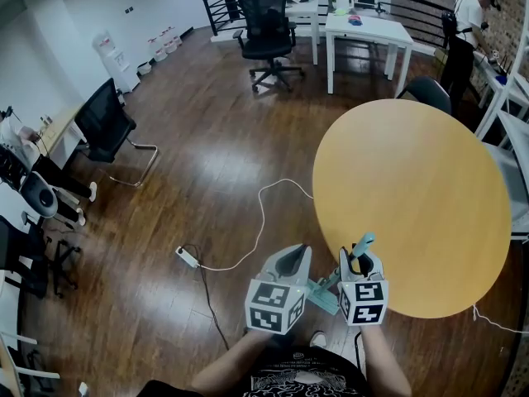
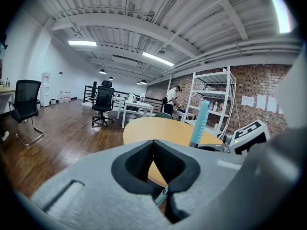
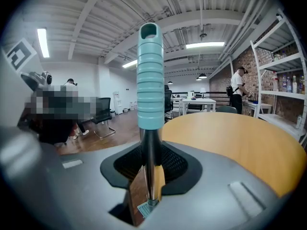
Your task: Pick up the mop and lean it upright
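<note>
The mop stands almost upright between my two grippers, at the near edge of the round wooden table (image 1: 413, 205). Its teal ribbed handle (image 3: 149, 80) rises above my right gripper (image 3: 151, 169), whose jaws are shut on the metal pole just under the grip. The head view shows the handle tip (image 1: 364, 243) sticking out above the right gripper (image 1: 361, 265). The teal mop head (image 1: 325, 298) is low down between the grippers. My left gripper (image 1: 289, 263) is just left of the pole with its jaws shut (image 2: 153, 147) and nothing between them. The handle (image 2: 199, 123) shows to its right.
A white power strip (image 1: 187, 256) and its cable lie on the wood floor to the left. Black office chairs (image 1: 269, 31) (image 1: 111, 126) and white tables (image 1: 368, 27) stand farther off. A person (image 1: 463, 40) stands by shelving at the back right.
</note>
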